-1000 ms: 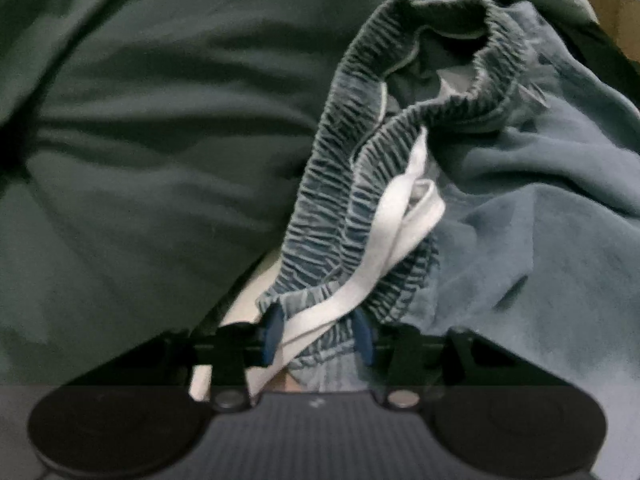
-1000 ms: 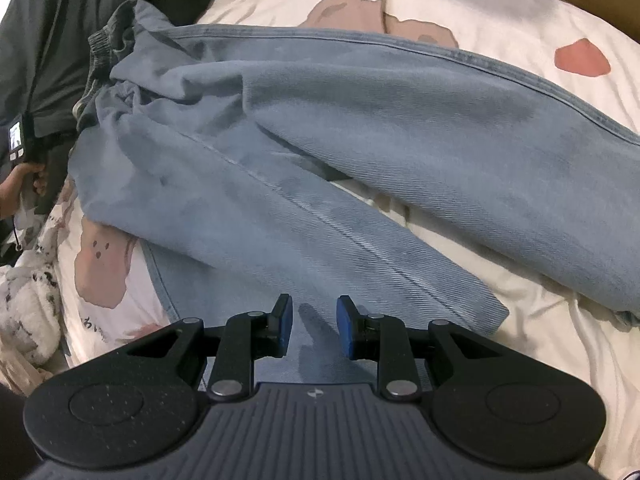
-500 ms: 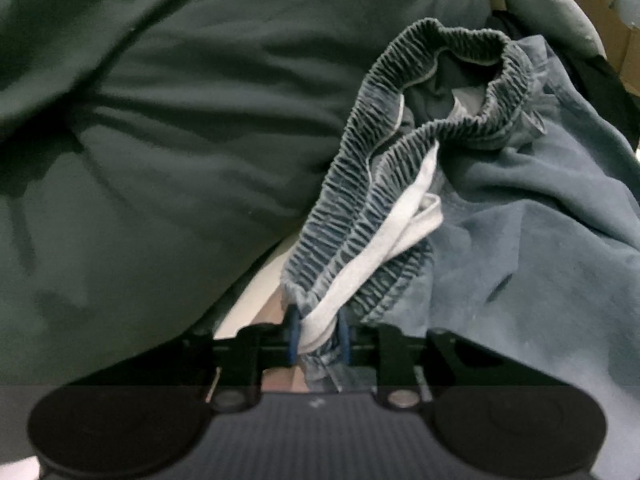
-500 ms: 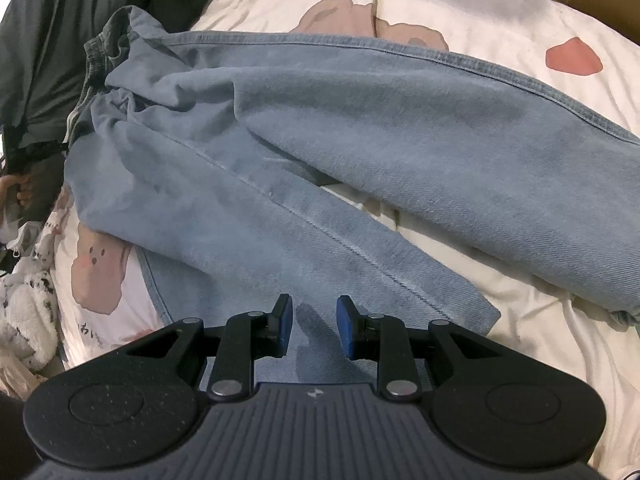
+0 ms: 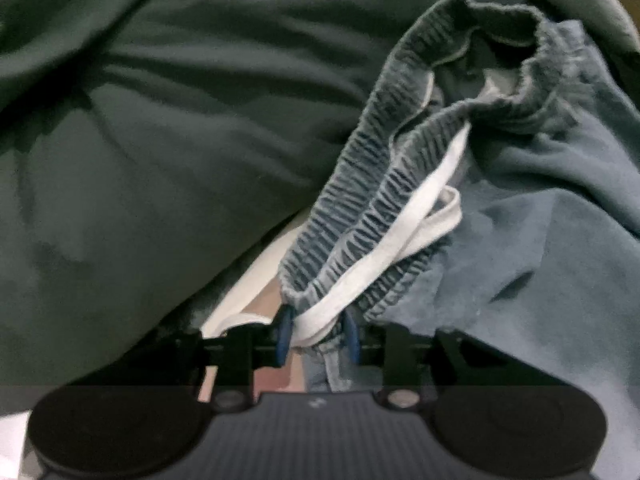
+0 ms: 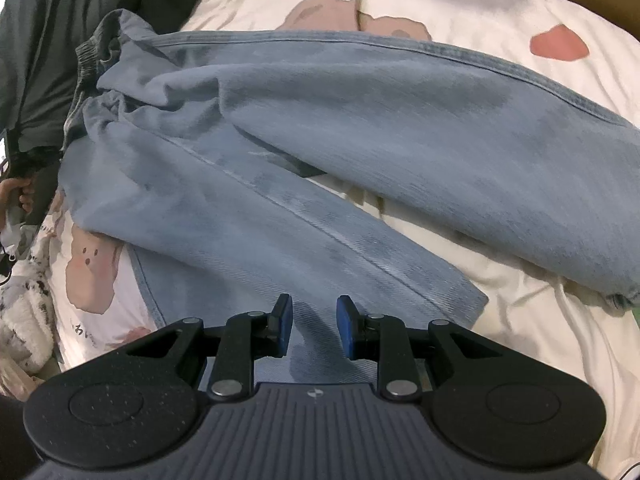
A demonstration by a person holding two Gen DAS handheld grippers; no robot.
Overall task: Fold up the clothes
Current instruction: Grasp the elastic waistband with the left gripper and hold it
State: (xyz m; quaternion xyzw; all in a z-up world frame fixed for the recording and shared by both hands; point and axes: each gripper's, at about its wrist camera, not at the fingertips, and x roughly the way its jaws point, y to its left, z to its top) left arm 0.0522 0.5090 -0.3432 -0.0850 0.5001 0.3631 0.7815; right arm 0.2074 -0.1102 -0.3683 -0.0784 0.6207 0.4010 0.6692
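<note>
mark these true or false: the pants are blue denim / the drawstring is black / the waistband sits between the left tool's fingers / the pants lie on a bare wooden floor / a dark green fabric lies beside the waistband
1. The pants are blue denim. True.
2. The drawstring is black. False: it is white.
3. The waistband sits between the left tool's fingers. True.
4. The pants lie on a bare wooden floor. False: they lie on a cream printed bedsheet.
5. A dark green fabric lies beside the waistband. True.

The jeans (image 6: 360, 152) are spread across the bedsheet (image 6: 500, 8), waistband (image 5: 360, 216) at the left against the dark garment (image 5: 160, 140), legs reaching right.
</note>
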